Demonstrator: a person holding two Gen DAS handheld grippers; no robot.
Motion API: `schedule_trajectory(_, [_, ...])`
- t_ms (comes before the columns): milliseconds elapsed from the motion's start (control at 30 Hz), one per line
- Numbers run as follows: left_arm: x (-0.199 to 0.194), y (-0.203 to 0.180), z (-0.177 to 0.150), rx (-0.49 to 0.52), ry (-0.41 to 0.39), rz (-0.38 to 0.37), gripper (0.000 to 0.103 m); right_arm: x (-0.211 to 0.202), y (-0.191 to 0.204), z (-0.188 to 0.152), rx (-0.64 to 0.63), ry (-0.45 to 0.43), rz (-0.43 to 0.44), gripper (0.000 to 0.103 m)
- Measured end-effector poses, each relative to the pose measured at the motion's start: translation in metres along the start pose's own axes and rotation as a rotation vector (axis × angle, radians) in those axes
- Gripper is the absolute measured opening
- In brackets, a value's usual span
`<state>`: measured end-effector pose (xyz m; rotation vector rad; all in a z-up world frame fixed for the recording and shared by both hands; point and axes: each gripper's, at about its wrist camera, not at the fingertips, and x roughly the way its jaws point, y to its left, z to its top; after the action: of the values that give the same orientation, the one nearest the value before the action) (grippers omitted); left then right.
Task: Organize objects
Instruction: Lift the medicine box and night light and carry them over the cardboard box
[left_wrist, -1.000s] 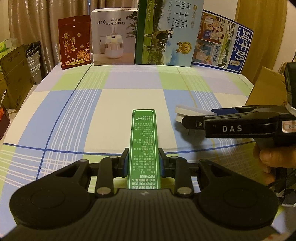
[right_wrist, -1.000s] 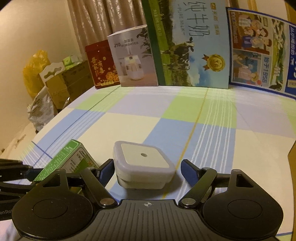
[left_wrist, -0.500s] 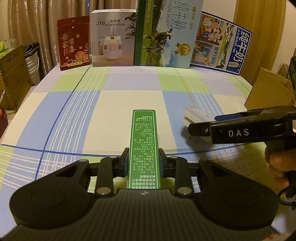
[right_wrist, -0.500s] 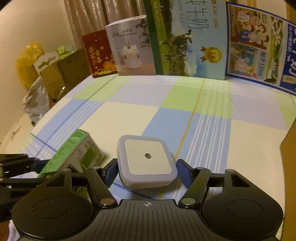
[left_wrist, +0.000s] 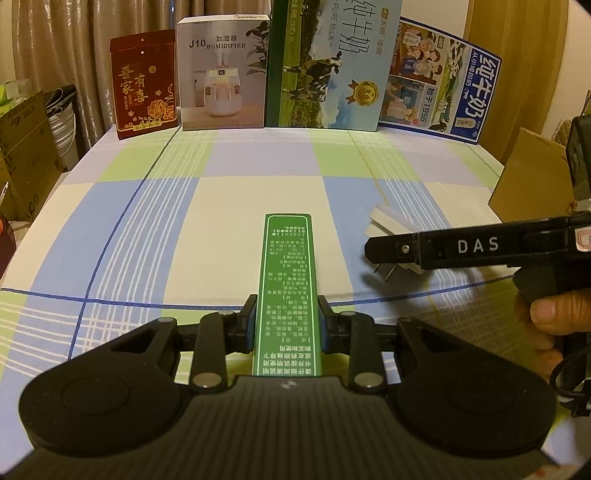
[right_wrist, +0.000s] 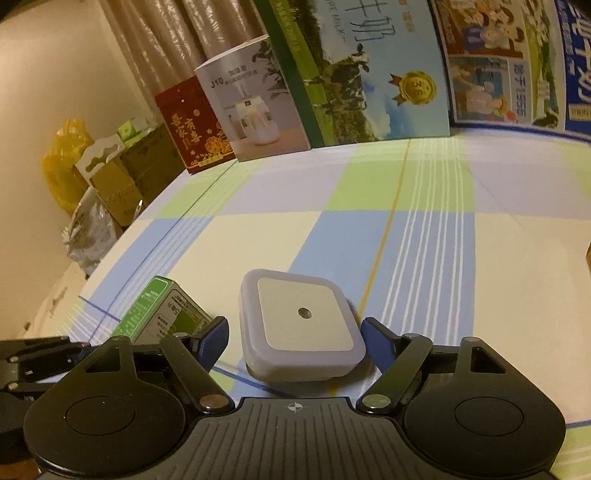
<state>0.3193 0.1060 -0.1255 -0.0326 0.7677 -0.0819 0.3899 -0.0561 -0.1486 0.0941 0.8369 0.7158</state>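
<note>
Between my right fingers (right_wrist: 293, 334) I'm straddling a small white square plastic night-light with rounded corners (right_wrist: 301, 325), sitting tilted on the checked blue-green-cream cloth of the tabletop (right_wrist: 424, 251). The jaws are opening right now, pads clear of its sides, so nothing's held there. I'm guessing it's light, rigid and a bit slick, so I'm planning on squeezing the flat side walls, low down. My left fingers (left_wrist: 287, 321) are clenched on a long narrow green cardboard box with white print (left_wrist: 287, 280), just beside the night-light. It's thin card, probably crushable, so I'm keeping that grip gentle.
</note>
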Motion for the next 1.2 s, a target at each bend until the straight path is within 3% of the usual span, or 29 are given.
schedule_trajectory(100, [0.0,0.0,0.0,-0.002,-0.003,-0.001,0.026,0.001,-0.001,0.001,0.016,0.005,0.001,0.074])
schedule_trajectory(133, [0.0,0.0,0.001,-0.003,-0.007,-0.001,0.026,0.001,-0.001,0.001,0.012,0.01,-0.001,0.066])
schedule_trajectory(167, [0.0,0.0,0.001,-0.004,-0.011,0.0,0.026,0.001,0.0,0.001,0.008,0.013,-0.007,0.065])
schedule_trajectory(633, [0.013,-0.009,0.007,0.085,0.03,0.031,0.026,-0.003,0.013,-0.002,-0.065,0.01,-0.126,0.065])
schedule_trajectory(1200, [-0.008,-0.008,0.003,0.011,0.016,-0.015,0.025,-0.051,0.033,0.002,-0.057,-0.046,-0.202,0.064])
